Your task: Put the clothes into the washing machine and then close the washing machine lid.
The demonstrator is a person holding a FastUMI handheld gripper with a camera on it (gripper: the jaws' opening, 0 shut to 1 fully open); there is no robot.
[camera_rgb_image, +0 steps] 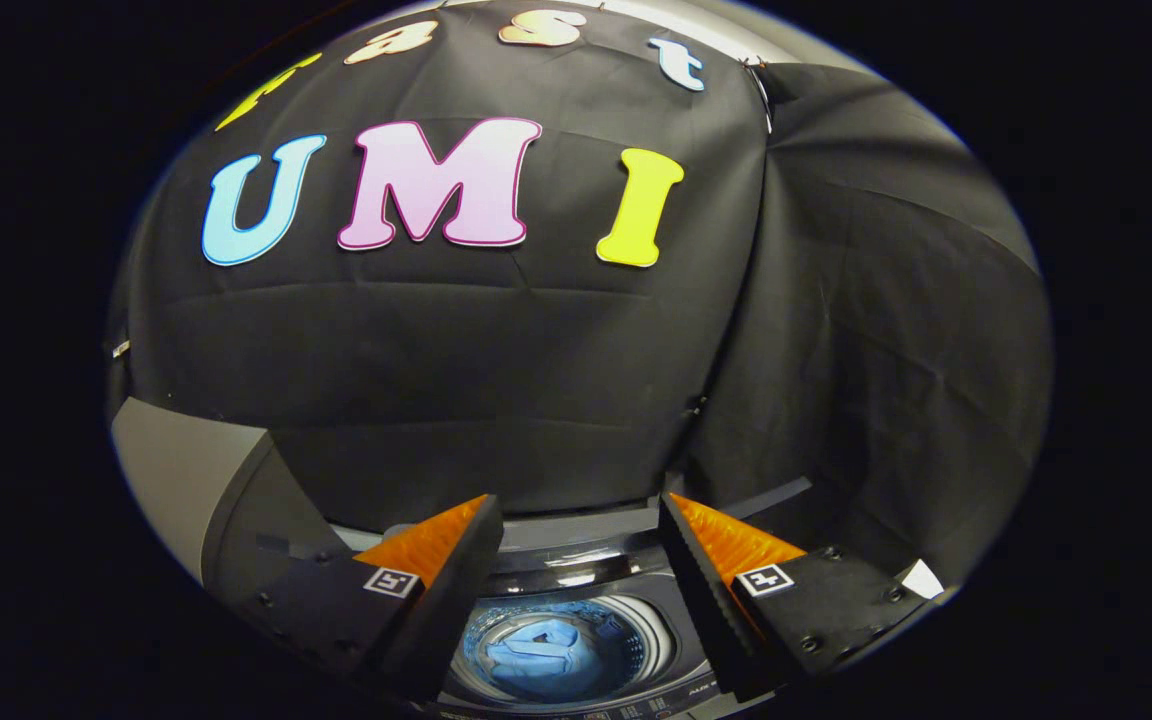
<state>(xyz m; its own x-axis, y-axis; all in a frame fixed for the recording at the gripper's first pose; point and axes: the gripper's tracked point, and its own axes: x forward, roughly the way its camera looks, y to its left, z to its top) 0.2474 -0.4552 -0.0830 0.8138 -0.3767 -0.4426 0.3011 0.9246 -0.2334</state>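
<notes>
With the blue clothes [548, 650] already lying in the washing machine [576, 560] drum below, the gripper [581, 520] is hanging wide open and empty, and the rigid lid [186, 470], standing raised beside it, is probably best taken by its free edge.

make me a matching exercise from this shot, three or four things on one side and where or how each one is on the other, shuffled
Things:
1. garment
2. lid
3. gripper
4. drum

Places or states:
A. raised, beside the washer's opening
B. open, holding nothing, above the washer
C. blue, lying in the drum
D. uncovered, seen between the jaws

Pairs: 1-C, 2-A, 3-B, 4-D
</notes>
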